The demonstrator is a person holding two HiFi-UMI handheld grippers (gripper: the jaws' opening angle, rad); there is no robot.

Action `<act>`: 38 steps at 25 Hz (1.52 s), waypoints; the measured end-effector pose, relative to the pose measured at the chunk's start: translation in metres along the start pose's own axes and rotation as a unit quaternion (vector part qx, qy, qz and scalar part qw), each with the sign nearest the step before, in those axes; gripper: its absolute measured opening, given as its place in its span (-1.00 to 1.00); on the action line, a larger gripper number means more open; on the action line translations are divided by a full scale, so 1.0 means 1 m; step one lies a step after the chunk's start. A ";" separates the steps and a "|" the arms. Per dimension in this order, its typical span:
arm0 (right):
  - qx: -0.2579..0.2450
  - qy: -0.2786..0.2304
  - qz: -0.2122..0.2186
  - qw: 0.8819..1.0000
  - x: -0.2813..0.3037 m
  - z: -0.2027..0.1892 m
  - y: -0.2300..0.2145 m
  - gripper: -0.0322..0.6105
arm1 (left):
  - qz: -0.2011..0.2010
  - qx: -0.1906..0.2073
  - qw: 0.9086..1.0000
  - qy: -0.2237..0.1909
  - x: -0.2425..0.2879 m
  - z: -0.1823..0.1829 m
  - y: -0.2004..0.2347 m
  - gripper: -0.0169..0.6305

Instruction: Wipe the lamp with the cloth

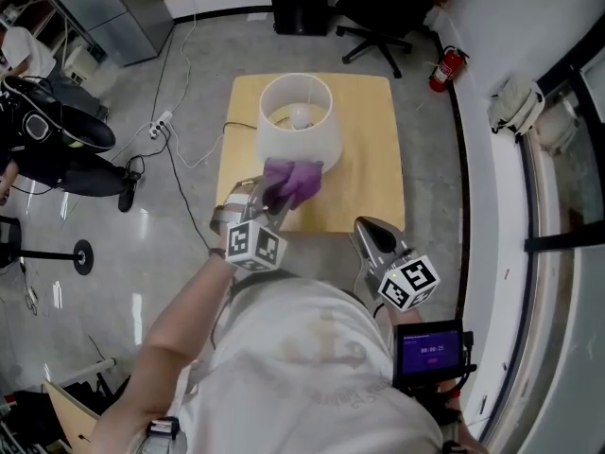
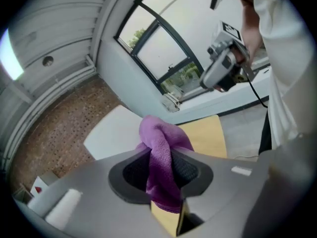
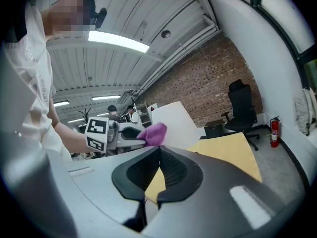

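The floor (image 1: pixel 142 282) is grey and shiny. A small yellow wooden table (image 1: pixel 369 178) stands on it. Past the table are a black chair on wheels (image 1: pixel 383 8) and a red fire extinguisher (image 1: pixel 448 67) by a white wall (image 1: pixel 492 26). Another wall is brown brick (image 3: pixel 218 78). Big windows (image 2: pixel 158 53) show green trees. A long light (image 3: pixel 119 41) glows on the ceiling.

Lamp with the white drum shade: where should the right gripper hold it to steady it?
Probably the open top rim of the white drum-shaded lamp, near right side. The shade is too wide to span, so the right gripper, shut and empty, should open and pinch the wall, one jaw inside.
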State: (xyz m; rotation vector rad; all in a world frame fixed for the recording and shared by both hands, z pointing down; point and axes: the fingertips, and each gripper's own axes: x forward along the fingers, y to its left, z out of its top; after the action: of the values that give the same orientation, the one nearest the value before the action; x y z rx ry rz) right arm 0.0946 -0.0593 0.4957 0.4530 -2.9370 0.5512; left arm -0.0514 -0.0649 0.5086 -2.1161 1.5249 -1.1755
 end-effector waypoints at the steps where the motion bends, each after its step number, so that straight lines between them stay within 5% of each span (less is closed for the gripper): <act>1: 0.000 0.000 0.000 1.000 0.002 0.001 0.000 -0.86 | 0.025 -0.012 0.999 -0.021 -0.010 0.009 0.016 -0.64; 5: 0.004 -0.003 0.000 1.000 0.012 -0.001 0.006 -0.86 | 0.122 -0.073 0.986 -0.087 -0.048 0.037 0.087 -0.64; 8: 0.005 -0.002 0.004 1.000 0.019 -0.001 0.014 -0.86 | 0.158 -0.122 0.975 -0.095 -0.051 0.035 0.118 -0.64; 16: 0.011 -0.011 -0.025 1.000 0.022 0.001 0.012 -0.86 | 0.071 -0.208 0.976 -0.007 -0.005 -0.033 0.063 -0.64; 29: 0.006 -0.005 -0.034 0.999 0.032 0.005 0.014 -0.86 | -0.072 -0.244 0.964 0.075 0.022 -0.086 -0.022 -0.63; 33: 0.009 -0.008 -0.035 0.999 0.038 0.007 0.013 -0.86 | -0.047 -0.273 0.959 0.065 0.003 -0.095 0.006 -0.63; 38: 0.016 -0.014 -0.041 0.999 0.035 0.005 0.008 -0.86 | 0.034 -0.252 0.966 -0.055 -0.043 -0.036 0.118 -0.63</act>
State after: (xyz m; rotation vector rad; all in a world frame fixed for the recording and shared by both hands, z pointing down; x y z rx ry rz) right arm 0.0585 -0.0639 0.4946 0.5878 -2.9237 0.5859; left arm -0.1608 -0.0665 0.4377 -2.3564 1.9857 -0.6787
